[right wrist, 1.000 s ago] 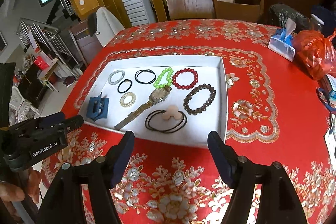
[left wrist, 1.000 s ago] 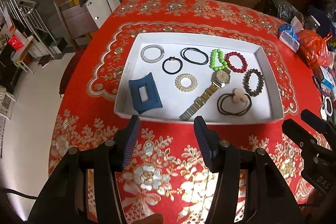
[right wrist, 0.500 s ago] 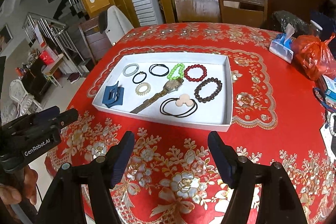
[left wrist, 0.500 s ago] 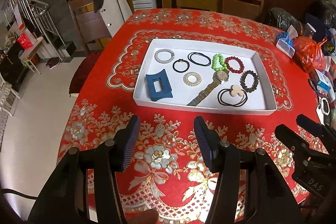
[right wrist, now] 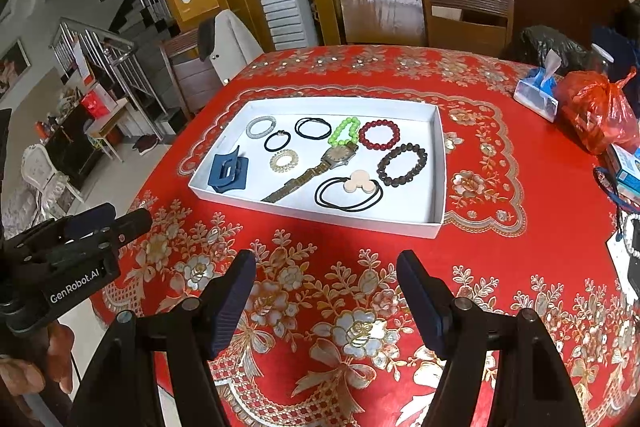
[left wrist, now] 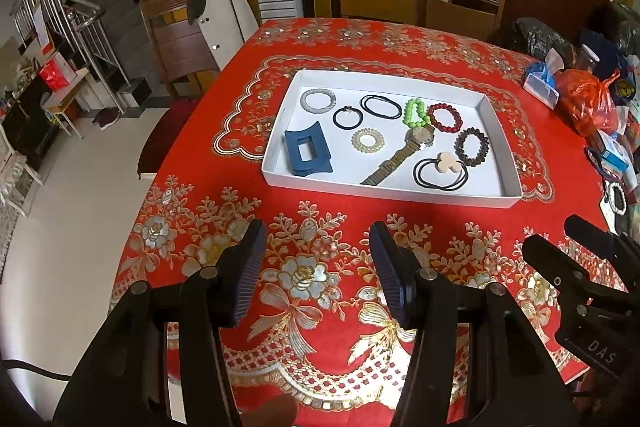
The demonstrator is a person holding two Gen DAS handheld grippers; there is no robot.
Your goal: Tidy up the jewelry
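Both grippers have drawn back from the white tray (left wrist: 390, 189), which now sits farther off, near the middle of the red flowered tablecloth (left wrist: 320, 227), with more cloth showing in front of it. Left gripper (left wrist: 318, 275) and right gripper (right wrist: 326, 295) hover over the near edge of the table, each with its jaws apart and nothing between them. Inside the tray lie the blue hair clip (left wrist: 307, 153), gold watch (left wrist: 404, 157), green beads (left wrist: 415, 113), red bracelet (left wrist: 445, 117), dark bracelet (left wrist: 472, 148) and black hair ties (left wrist: 440, 174), all spread apart.

Home dining room: tablecloth (left wrist: 320, 287), chairs (left wrist: 460, 7), staircase (left wrist: 72, 19).
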